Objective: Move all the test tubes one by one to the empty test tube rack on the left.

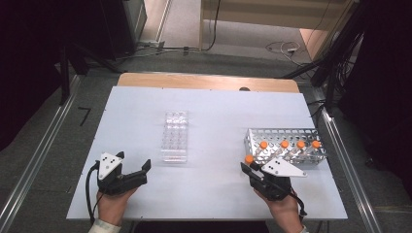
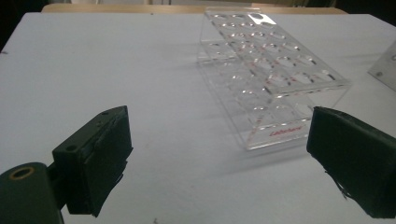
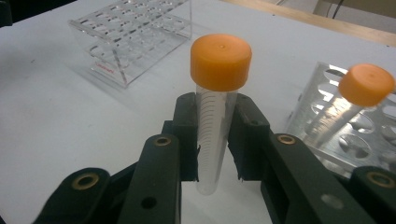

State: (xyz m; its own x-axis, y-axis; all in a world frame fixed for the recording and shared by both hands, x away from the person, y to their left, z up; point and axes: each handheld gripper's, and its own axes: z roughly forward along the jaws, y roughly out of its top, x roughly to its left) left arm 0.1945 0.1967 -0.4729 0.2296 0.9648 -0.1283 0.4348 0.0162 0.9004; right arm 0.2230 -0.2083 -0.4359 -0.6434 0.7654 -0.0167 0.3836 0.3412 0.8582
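Centrifuge tube point(image 3: 212, 135), orange screw cap point(image 3: 221, 61): light, rigid, smooth-walled plastic, prob. slippery; grip mid-body, below cap. Right hand-held gripper point(image 3: 212, 140) is clenched on it, upright, lower right of high view beside metal rack point(image 1: 286, 133). Left hand-held gripper point(image 2: 219, 154) released, facing clear acrylic rack point(image 2: 275, 70). Right gripper view shows graduations; high view shows four tubes in the metal rack.
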